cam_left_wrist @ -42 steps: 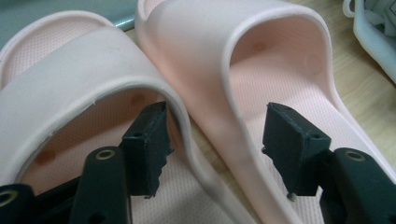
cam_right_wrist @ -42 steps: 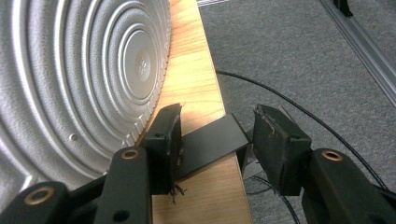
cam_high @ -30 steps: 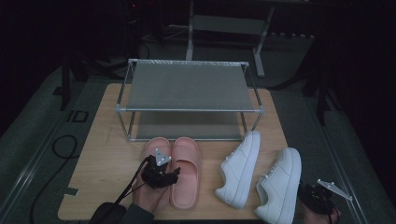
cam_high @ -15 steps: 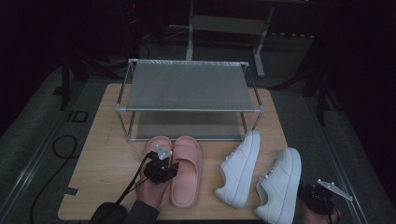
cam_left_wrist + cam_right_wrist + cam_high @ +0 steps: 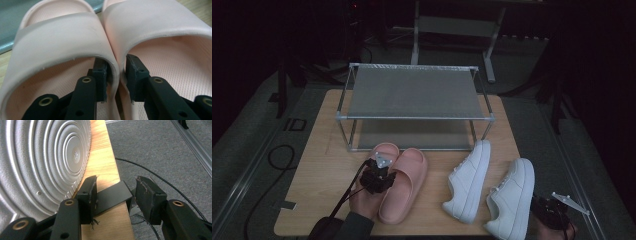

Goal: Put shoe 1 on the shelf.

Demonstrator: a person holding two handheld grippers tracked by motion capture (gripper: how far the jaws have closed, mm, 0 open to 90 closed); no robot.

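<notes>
Two pink slippers lie side by side on the wooden table [image 5: 322, 165], the left one [image 5: 383, 149] [image 5: 62, 37] touching the right one [image 5: 404, 186] [image 5: 160, 27]. My left gripper [image 5: 379, 173] [image 5: 117, 75] sits over their straps. One jaw is inside each slipper, and the jaws have just been closing, so they now pinch the two inner walls together. My right gripper [image 5: 553, 210] [image 5: 116, 192] hangs open off the table's near right corner with nothing held. It is beside the ribbed grey sole [image 5: 37, 157] of a white sneaker [image 5: 512, 200].
A second white sneaker [image 5: 469, 182] lies left of the first. A two-tier metal mesh shoe rack [image 5: 412, 92] stands at the back of the table. Cables trail over the grey carpet [image 5: 162, 150] around the table. A black bracket [image 5: 112, 196] sits on the table edge.
My left gripper has edged forward over the slippers toward the rack and its jaws have narrowed onto them. The right gripper and the sneakers have stayed put.
</notes>
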